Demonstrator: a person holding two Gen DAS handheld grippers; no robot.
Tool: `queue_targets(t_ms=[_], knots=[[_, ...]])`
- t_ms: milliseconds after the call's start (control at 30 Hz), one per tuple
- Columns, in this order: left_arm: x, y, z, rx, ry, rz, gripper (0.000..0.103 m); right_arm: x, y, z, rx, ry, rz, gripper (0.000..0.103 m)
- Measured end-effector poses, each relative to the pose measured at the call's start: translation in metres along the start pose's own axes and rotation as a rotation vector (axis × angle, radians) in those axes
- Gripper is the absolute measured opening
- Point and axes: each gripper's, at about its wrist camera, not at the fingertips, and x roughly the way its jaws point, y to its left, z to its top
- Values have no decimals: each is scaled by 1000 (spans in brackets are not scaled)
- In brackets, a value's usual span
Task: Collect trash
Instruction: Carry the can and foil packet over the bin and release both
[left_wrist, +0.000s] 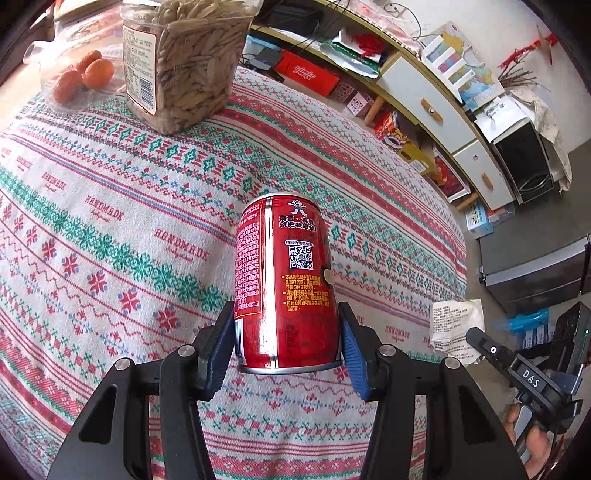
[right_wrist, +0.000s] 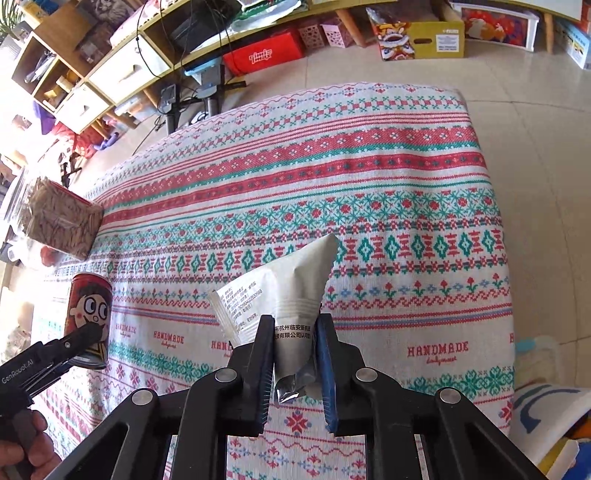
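My left gripper (left_wrist: 286, 332) is shut on a red drink can (left_wrist: 286, 280), upright, its base just above the patterned tablecloth (left_wrist: 110, 221). The can (right_wrist: 88, 317) and the left gripper's finger also show at the left of the right wrist view. My right gripper (right_wrist: 293, 350) is shut on a white snack wrapper (right_wrist: 291, 291), which sticks up between the blue pads above the cloth. The wrapper (left_wrist: 456, 325) and the right gripper (left_wrist: 476, 338) show at the right edge of the left wrist view.
A clear jar of seeds (left_wrist: 181, 66) and a bag of oranges (left_wrist: 81, 74) stand at the table's far end. The jar (right_wrist: 59, 221) shows at the left too. Shelves, boxes and a cabinet (left_wrist: 424, 92) line the floor beyond. A white bin (right_wrist: 546, 413) sits right of the table.
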Motion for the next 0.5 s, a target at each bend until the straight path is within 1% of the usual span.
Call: queue_targets(t_ms=[100,167,233,333,500], knots=[[-10,-8,-22,30,16,-36,55,-8,3,-9,4,-7,5,18],[-15,-12,-37,41,34,-68,55,-14,8,-15,-10,-11,7,18],[-23,-16,-51,59,35,-91,55,-20,15,-21,-28,-17,7,18],[-34,-22,-66,90,20,-105,55,-27,20,-36,-56,-12,-9,18],[-38,-33,-88,129,48,-115,55,-32,15,-54,-65,16,-43,18]])
